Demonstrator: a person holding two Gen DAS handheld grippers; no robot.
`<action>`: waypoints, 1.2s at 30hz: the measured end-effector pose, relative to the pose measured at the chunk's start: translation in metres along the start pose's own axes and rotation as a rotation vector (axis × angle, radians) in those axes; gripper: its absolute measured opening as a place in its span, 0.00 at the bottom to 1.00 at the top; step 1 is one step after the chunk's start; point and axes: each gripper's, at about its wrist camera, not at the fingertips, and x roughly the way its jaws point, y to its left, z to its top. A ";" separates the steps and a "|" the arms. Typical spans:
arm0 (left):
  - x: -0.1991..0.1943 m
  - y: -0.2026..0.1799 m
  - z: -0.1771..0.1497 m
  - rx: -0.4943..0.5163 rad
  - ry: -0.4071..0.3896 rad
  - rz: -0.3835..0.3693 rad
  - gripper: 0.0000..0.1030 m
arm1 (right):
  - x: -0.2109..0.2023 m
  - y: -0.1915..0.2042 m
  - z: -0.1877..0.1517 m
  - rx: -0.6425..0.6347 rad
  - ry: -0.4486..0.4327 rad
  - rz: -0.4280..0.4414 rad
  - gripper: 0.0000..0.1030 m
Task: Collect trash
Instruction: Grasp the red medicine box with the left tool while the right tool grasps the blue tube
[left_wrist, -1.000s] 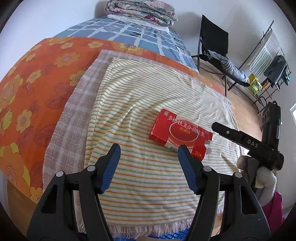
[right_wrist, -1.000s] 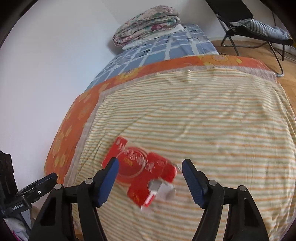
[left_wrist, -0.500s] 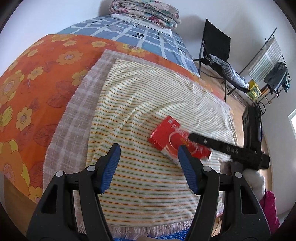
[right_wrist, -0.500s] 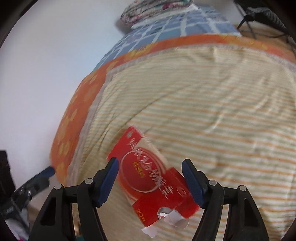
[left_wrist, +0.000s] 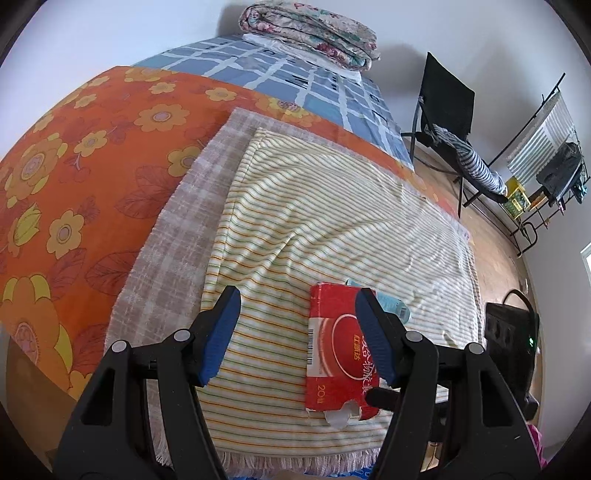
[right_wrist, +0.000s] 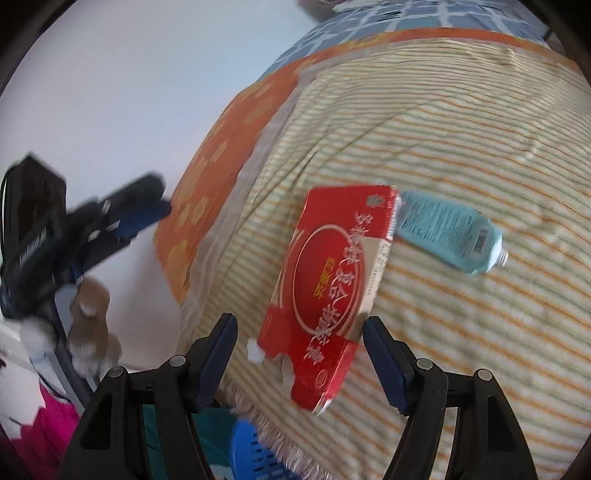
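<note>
Angling downward, the right tool (right_wrist: 299, 354) straddles the red box (right_wrist: 332, 280), seemingly untouched.

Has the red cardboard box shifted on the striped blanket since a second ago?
Yes. The red cardboard box has slid toward the striped blanket's fringed edge, uncovering a light blue tube behind it.

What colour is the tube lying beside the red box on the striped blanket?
Light blue, with small printed text and a white threaded neck; the tube shows best in the right wrist view.
</note>
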 end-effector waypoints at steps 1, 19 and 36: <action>0.001 0.000 0.000 0.001 0.002 0.002 0.64 | -0.002 0.002 -0.002 -0.011 -0.004 -0.014 0.72; 0.086 -0.034 -0.037 0.065 0.293 -0.010 0.80 | -0.063 -0.051 0.011 0.111 -0.196 -0.256 0.72; 0.129 -0.096 -0.056 0.287 0.320 0.159 0.87 | -0.070 -0.069 0.020 0.148 -0.216 -0.263 0.72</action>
